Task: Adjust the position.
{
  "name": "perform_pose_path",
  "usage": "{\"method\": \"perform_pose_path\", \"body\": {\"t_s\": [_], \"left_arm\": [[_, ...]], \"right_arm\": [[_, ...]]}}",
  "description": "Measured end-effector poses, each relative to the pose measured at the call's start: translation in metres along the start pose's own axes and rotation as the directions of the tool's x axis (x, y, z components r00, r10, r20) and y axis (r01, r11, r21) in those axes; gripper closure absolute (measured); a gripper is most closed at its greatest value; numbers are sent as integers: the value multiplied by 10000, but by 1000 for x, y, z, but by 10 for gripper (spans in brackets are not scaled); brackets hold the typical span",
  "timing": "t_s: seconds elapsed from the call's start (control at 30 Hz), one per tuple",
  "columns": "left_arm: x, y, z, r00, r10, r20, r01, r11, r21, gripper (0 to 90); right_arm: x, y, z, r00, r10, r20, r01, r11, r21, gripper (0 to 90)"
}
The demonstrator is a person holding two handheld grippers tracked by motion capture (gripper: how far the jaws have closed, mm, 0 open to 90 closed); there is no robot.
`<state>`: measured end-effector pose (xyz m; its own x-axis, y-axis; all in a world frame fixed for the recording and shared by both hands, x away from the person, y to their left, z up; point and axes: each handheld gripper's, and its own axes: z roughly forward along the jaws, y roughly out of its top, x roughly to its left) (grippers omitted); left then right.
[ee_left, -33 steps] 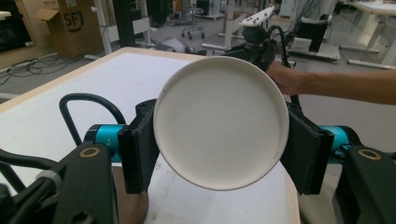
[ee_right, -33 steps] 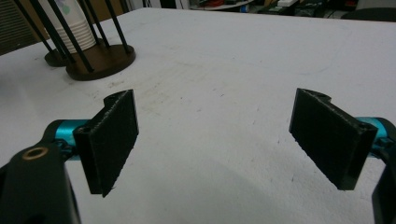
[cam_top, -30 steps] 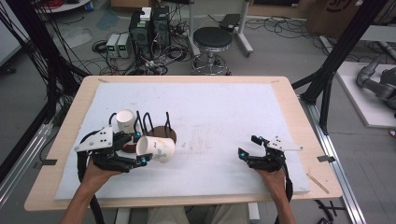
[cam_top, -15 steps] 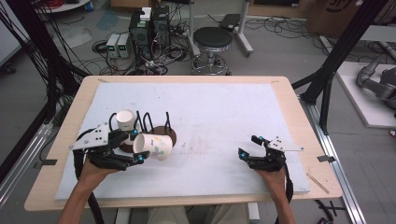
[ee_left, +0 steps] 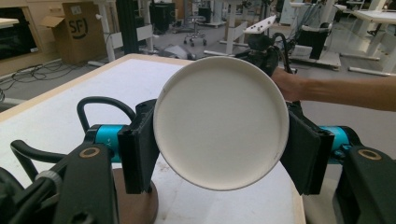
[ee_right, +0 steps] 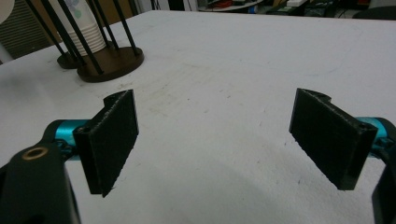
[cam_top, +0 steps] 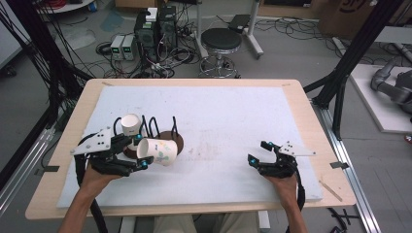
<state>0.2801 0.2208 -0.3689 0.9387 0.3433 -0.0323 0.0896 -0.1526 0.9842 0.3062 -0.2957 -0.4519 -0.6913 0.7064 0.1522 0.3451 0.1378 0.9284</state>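
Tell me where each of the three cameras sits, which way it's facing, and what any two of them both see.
High view: above the person's side, looking forward and down on the table; both forearms, left gripper and right gripper show.
Left gripper view: rides the left gripper, facing across the table; its jaws clamp the paper cup, base toward the lens.
Right gripper view: rides the right gripper, low over the table; its jaws stand open, empty.
Shared: the cup rack appears in the high and right gripper views.
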Motion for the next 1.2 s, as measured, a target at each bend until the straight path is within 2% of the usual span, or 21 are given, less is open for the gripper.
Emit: {"method": "perform_pose_path", "body": {"t_s": [0.07, 0.1, 0.13, 0.2, 0.27, 0.3, 0.37, 0.43, 0.53, 0.77, 0.87, 1.03, 1.07, 1.1, 1.2], "left_arm": [[0, 0, 1, 10000, 5, 35, -5, 10000, 32, 356], [0, -1, 2, 10000, -29, 47, 29, 10000, 18, 356], [0, -1, 3, 10000, -12, 63, 11, 10000, 25, 356], [0, -1, 5, 9999, 0, 127, 0, 10000, 49, 356], [0, -1, 6, 9999, 14, 161, -15, 10000, 40, 356], [-1, 0, 6, 9998, 8, 199, -8, 10000, 6, 355], [-1, 0, 7, 9997, 2, 232, -1, 10000, -19, 355], [-1, 1, 8, 9995, 4, 316, -2, 10000, -69, 355], [-2, 3, 9, 9995, 15, 329, -12, 10000, -74, 355], [-3, 5, 14, 9990, 42, 449, -39, 10000, -75, 355], [-2, 5, 16, 9987, 29, 501, -26, 10000, -74, 355], [-1, 4, 19, 9982, -128, 590, 144, 9995, -267, 355], [-1, 4, 20, 9981, -135, 601, 153, 9995, -289, 355], [0, 4, 20, 9979, -149, 633, 169, 9994, -304, 355], [0, 4, 23, 9974, -172, 703, 194, 9993, -309, 355]], "right_arm": [[-1, 0, 0, 9999, 67, -86, -66, 10000, 40, 158], [-1, 0, 0, 9998, 146, -132, -146, 9999, -1, 182], [-2, 0, -1, 9992, 286, -295, -289, 9995, -96, 244], [-2, 1, -2, 9974, 402, -597, -426, 9984, -385, 261], [0, 6, -3, 9982, 237, -545, -257, 9990, -368, 244], [4, 13, -3, 9978, 133, -652, -159, 9991, -392, 206], [6, 16, -3, 9978, 19, -669, -44, 9993, -380, 205], [10, 22, -3, 9954, -212, -934, 179, 9992, -358, 198], [18, 31, -3, 9920, -644, -1084, 622, 9978, -239, 188], [27, 40, 0, 9862, -1152, -1190, 1159, 9933, -12, 166], [31, 44, 0, 9832, -1215, -1362, 1219, 9925, -49, 166], [36, 52, 3, 9738, -1451, -1749, 1482, 9889, 48, 166], [39, 57, 5, 9687, -1521, -1960, 1559, 9878, 37, 166], [39, 57, 5, 9687, -1521, -1960, 1559, 9878, 37, 166], [43, 64, 8, 9606, -1639, -2243, 1686, 9857, 17, 166]]}}
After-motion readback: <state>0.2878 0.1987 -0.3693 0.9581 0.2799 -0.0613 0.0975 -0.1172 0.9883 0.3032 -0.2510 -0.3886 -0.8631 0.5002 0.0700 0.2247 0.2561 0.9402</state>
